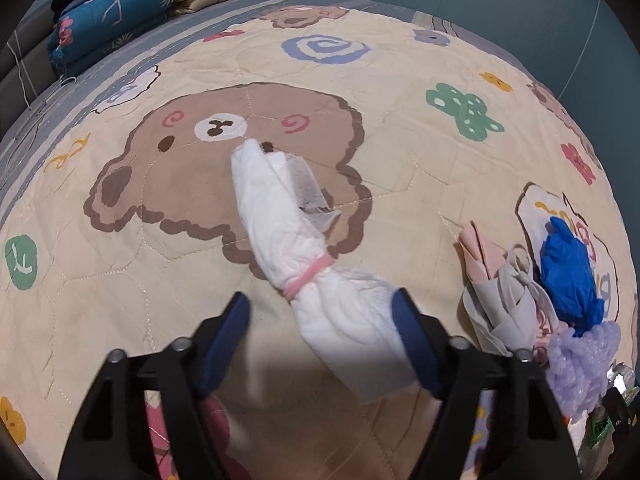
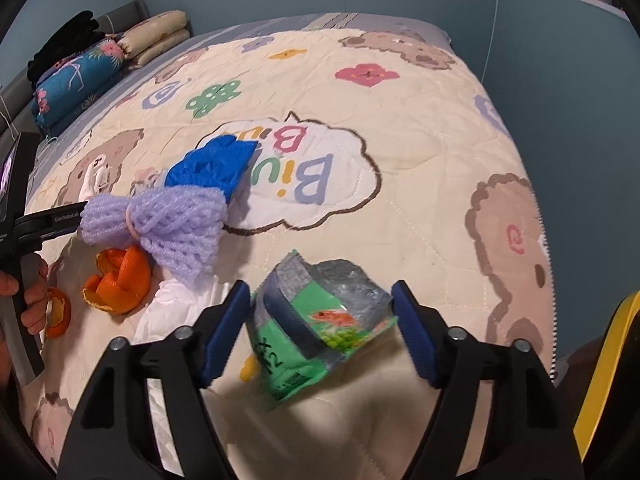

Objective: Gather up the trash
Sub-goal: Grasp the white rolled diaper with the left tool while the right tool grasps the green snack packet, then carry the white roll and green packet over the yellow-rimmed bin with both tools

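Note:
A white rolled bundle [image 1: 280, 216] tied with a pink band lies on the bear-print quilt [image 1: 420, 168]. Its near end sits between the jaws of my left gripper [image 1: 320, 320]. It touches the right pad, there is a gap at the left pad, and the gripper is open. In the right wrist view a crumpled green snack bag [image 2: 316, 328] lies between the jaws of my right gripper [image 2: 320, 306]. The bag's edges reach both pads without being squeezed. A blue glove [image 2: 212, 164], a purple foam net [image 2: 160, 224] and orange peel [image 2: 120, 284] lie to the left.
Pink and grey crumpled paper [image 1: 504, 300] lies beside the blue glove [image 1: 568, 276]. White tissue [image 2: 176, 308] sits under the peel. Folded blankets [image 1: 108, 20] are stacked at the far end of the bed. A hand [image 2: 32, 296] holds the other gripper's handle. A yellow edge [image 2: 604, 368] shows at right.

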`<action>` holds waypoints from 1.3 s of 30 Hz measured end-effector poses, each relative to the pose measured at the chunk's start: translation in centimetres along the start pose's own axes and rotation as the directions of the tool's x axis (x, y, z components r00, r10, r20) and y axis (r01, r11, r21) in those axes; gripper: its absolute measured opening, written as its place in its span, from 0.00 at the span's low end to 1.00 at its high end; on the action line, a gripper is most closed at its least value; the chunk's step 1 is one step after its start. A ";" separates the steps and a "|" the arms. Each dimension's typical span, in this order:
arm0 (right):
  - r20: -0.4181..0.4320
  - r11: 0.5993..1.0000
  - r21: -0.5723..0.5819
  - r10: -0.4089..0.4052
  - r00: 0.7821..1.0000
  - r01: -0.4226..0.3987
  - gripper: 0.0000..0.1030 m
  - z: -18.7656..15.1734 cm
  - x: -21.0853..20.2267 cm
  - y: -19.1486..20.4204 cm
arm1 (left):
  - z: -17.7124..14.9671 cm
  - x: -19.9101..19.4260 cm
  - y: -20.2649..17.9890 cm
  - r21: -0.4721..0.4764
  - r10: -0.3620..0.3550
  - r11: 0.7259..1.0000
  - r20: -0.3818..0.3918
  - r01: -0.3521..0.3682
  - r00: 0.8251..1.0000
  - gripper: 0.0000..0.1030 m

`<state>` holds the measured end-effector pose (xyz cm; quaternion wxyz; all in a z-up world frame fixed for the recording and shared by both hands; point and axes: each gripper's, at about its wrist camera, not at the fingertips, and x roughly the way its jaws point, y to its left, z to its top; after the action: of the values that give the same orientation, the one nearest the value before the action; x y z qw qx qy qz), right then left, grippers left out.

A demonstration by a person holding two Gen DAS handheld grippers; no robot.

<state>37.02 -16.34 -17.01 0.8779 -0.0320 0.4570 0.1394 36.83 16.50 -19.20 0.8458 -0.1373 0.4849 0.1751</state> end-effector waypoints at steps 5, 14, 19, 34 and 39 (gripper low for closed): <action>0.005 0.999 -0.037 -0.004 1.000 0.004 0.43 -0.3 -0.1 0.9 | -0.2 -0.5 -0.5 0.032 -0.001 0.999 0.014 0.001 1.000 0.36; 0.050 0.998 -0.059 0.018 0.999 -0.015 0.21 -0.2 -1.7 1.4 | -0.3 -2.4 -0.8 0.066 -0.085 0.994 0.041 0.082 0.996 0.19; 0.083 0.999 -0.031 0.036 0.996 -0.034 0.21 0.0 -3.2 0.5 | -0.8 -4.6 -1.5 0.112 -0.123 0.987 0.095 0.113 0.988 0.19; 0.211 0.985 0.047 0.154 0.965 -0.168 0.21 -0.2 -12.2 -0.9 | -2.2 -10.6 -0.8 0.130 -0.201 0.975 0.168 0.180 0.965 0.18; 0.222 0.982 0.061 0.160 0.962 -0.177 0.21 -1.4 -14.7 -1.4 | -2.9 -12.8 -0.3 0.136 -0.221 0.971 0.188 0.197 0.957 0.18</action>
<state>28.36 -21.06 -6.01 0.9079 0.0579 0.3651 0.1977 28.72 13.03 -9.48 0.9110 -0.1200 0.3885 0.0692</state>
